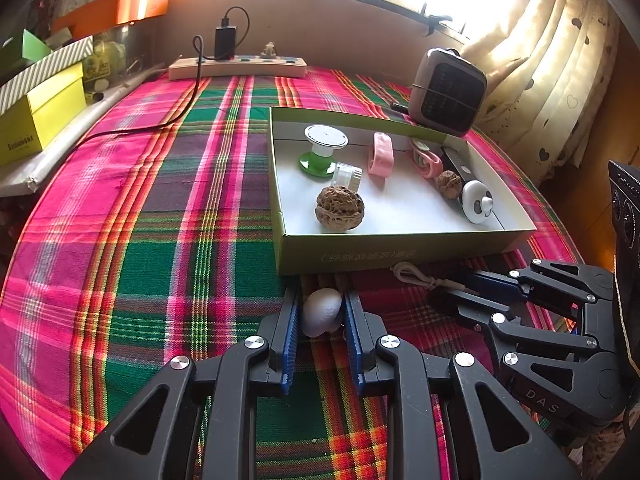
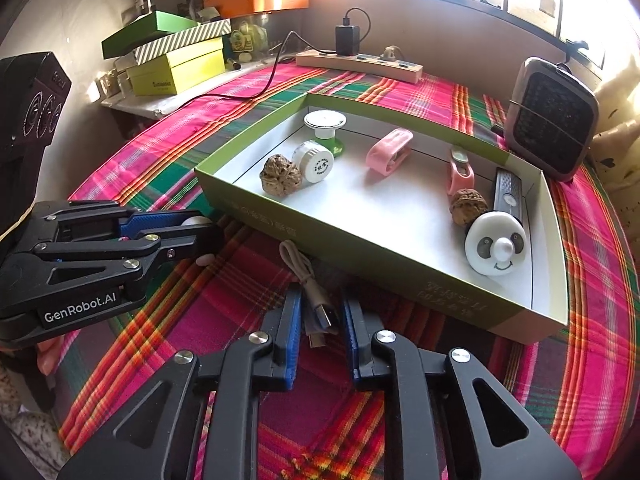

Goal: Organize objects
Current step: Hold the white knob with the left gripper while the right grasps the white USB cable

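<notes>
Left wrist view: your left tool [image 1: 322, 312] is closed on a small white egg-shaped piece [image 1: 322, 312], both blue pads against its sides, low over the plaid bench [image 1: 140, 220]. The green box [image 1: 384, 252] sits at about one o'clock from the tool, its near wall just beyond the fingertips. I judge this as the carry step: the piece is gripped but not yet in the box. Your next move calls for a lift over that near wall, then a drop onto the bare white floor between the large walnut [image 1: 339, 209] and the panda-faced piece [image 1: 476, 202]. To the left, the cloth is open room. At three o'clock your right tool [image 1: 464, 294] lies close, so keep apart from it.

Right wrist view: your right tool [image 2: 320, 316] is closed around a coiled beige cable [image 2: 312, 284], its plug ends between the pads; whether the pads fully press it I cannot tell for sure, but it looks gripped. The box's near wall runs from eleven to two o'clock, just ahead. Raise the cable clear of that edge before going forward. The left tool [image 2: 204, 236] sits at nine o'clock, near the box's corner.
</notes>
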Demonstrator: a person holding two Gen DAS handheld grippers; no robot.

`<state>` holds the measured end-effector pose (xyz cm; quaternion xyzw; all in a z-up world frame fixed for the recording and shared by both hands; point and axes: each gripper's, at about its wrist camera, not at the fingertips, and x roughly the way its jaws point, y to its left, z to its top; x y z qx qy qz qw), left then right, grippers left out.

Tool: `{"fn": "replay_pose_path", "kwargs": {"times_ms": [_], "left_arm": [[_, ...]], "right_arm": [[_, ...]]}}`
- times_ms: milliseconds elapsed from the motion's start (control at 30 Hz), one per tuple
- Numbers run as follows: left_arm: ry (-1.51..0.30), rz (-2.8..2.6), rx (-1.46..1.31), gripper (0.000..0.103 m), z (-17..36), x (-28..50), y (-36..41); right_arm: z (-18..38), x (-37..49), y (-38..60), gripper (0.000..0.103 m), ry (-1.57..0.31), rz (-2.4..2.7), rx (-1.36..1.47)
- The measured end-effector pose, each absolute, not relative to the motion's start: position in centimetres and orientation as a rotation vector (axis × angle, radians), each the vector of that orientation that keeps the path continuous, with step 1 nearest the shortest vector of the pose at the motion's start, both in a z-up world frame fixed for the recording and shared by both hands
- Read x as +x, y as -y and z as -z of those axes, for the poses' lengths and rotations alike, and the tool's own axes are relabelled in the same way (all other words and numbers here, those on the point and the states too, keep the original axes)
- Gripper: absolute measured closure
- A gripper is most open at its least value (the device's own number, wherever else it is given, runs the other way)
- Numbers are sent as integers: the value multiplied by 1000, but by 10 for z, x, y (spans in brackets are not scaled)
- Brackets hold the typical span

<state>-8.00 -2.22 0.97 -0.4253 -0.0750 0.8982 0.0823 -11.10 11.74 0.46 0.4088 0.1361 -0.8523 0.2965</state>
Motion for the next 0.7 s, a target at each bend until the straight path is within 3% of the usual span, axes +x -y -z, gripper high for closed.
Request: {"fn": "replay_pose_path", "kwargs": {"times_ms": [700], "left_arm": [[192,-2693,-1275,83,-11,-80,22]], "right_arm": [[-6,-112,-121,84,-320,2272,1098]]}}
